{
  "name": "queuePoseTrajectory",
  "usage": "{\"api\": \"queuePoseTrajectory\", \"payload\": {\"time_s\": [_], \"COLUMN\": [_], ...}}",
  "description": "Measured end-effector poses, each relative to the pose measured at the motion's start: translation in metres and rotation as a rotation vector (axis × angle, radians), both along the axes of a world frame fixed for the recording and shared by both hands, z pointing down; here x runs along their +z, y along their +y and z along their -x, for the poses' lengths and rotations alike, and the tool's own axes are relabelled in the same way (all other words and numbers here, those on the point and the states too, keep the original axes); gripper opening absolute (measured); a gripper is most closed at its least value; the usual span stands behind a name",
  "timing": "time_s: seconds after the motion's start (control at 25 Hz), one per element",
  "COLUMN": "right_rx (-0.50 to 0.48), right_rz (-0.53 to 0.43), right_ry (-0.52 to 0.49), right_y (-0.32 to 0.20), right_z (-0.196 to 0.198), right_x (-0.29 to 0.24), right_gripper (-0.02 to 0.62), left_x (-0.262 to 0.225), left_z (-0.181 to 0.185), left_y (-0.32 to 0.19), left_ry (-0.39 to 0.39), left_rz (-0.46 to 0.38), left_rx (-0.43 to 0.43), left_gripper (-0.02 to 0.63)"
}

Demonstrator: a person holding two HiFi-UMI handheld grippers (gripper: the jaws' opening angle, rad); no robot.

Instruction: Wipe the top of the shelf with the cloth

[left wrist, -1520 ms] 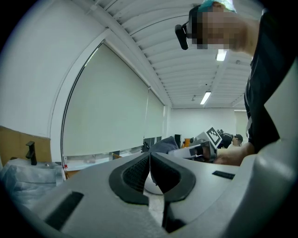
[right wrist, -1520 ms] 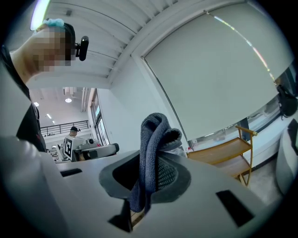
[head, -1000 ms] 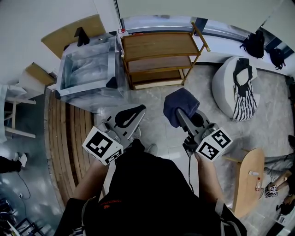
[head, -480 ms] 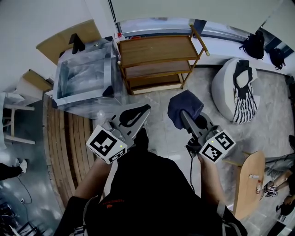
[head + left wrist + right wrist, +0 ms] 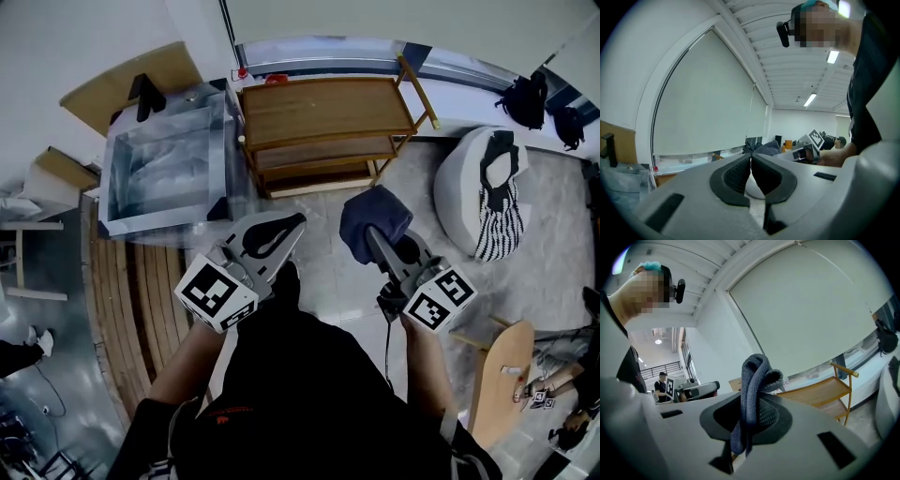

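My right gripper point(image 5: 368, 231) pinches the blue cloth point(image 5: 377, 208); my left gripper point(image 5: 296, 221) is pressed together, empty. The shelf point(image 5: 323, 101) stands at twelve o'clock (well apart), so wiping seems not yet begun.

Dark blue-grey knitted cloth point(image 5: 373, 217), bunched into hanging folds, pinched between the jaws of the right tool point(image 5: 750, 413), held in the air in front of the shelf point(image 5: 323, 105) and apart from it, shelf wooden, three-tiered, upright against the wall.
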State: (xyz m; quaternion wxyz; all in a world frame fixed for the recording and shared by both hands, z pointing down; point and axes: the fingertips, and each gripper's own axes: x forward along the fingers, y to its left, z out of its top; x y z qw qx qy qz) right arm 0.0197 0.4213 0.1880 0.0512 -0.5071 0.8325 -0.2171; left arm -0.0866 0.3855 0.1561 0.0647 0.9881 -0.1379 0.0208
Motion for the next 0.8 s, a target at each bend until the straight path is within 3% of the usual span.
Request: {"api": "queuePoseTrajectory", "payload": {"time_s": [0.8], "right_rx": [-0.037], "right_rz": [0.113], "right_ry": [0.004], "right_y": [-0.216], "right_z": [0.006], "right_x": [0.023], "right_gripper": [0.049], "left_x": [0.032], "left_z": [-0.006], "left_y": [-0.194], "left_ry": [-0.049], "left_rz": [0.108], "left_rx": [0.005], "left_gripper": [0.026]}}
